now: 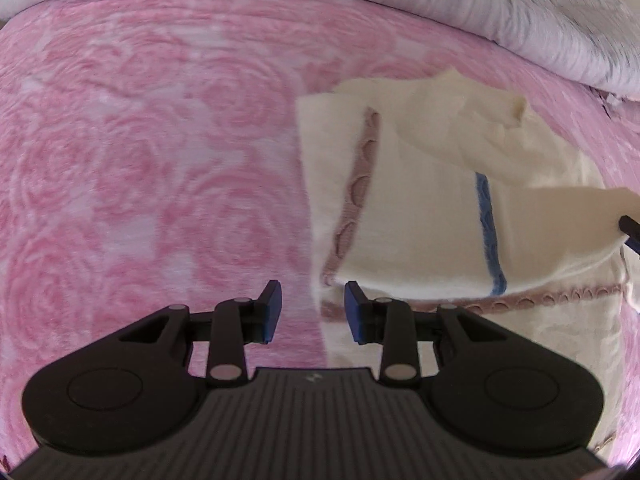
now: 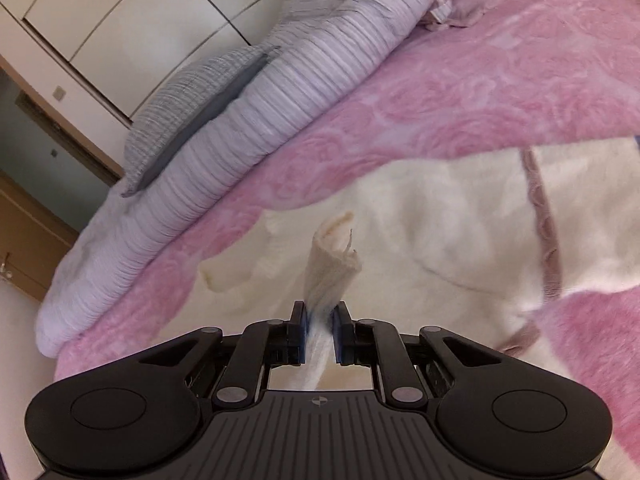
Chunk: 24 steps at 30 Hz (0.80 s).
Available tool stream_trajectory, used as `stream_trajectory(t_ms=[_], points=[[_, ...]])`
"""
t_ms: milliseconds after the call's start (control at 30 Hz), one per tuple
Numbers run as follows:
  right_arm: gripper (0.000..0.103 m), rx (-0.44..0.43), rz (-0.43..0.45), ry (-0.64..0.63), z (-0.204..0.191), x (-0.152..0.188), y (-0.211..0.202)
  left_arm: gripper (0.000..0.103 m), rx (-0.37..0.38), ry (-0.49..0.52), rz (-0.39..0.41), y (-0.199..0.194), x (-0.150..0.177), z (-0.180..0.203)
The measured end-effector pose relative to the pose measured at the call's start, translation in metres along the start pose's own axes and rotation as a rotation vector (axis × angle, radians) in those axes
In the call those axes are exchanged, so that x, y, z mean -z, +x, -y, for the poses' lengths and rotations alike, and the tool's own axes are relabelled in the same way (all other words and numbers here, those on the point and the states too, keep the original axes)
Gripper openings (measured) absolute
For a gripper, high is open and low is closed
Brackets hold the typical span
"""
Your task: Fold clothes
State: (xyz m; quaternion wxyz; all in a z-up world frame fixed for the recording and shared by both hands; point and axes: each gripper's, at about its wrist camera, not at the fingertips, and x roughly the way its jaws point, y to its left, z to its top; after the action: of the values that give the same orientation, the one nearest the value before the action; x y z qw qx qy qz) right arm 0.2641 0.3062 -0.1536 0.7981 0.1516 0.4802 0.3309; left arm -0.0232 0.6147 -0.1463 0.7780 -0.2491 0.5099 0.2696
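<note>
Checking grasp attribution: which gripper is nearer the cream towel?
Right. The right gripper is shut on the cream towel; the left gripper hangs open just off its near edge.

Pink rose-patterned blanket (image 1: 160, 160) spread over the bed, ahead of and below the gripper. Ribbed lilac quilt (image 2: 248, 120) bunched along its far edge. Grey pillow (image 2: 192, 96) atop that. Cream wardrobe doors (image 2: 120, 20) beyond, upper left.

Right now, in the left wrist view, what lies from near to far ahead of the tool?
Left tool, open and empty → cream towel on the pink rose blanket → pale ribbed quilt at the far edge.
</note>
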Motion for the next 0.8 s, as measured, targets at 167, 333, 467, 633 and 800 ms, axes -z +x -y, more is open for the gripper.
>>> stream_trajectory(t_ms=[167, 333, 467, 633, 800], points=[[0.021, 0.151, -0.181, 0.002, 0.026, 0.002, 0.026, 0.030, -0.017, 0.035, -0.010, 0.005, 0.000, 0.016], [0.022, 0.164, -0.135, -0.039, 0.035, 0.005, 0.000, 0.030, 0.000, 0.084, 0.020, 0.002, -0.005, 0.038], [0.022, 0.182, -0.120, 0.082, 0.068, 0.002, -0.027, 0.029, -0.012, 0.128, 0.007, 0.011, -0.010, 0.060], [0.023, 0.244, -0.083, 0.251, 0.140, -0.004, -0.084, 0.028, -0.045, 0.191, -0.002, 0.025, -0.006, 0.080], [0.023, 0.297, -0.036, 0.329, 0.202, -0.014, -0.134, 0.025, -0.094, 0.153, -0.019, 0.032, -0.013, 0.086]])
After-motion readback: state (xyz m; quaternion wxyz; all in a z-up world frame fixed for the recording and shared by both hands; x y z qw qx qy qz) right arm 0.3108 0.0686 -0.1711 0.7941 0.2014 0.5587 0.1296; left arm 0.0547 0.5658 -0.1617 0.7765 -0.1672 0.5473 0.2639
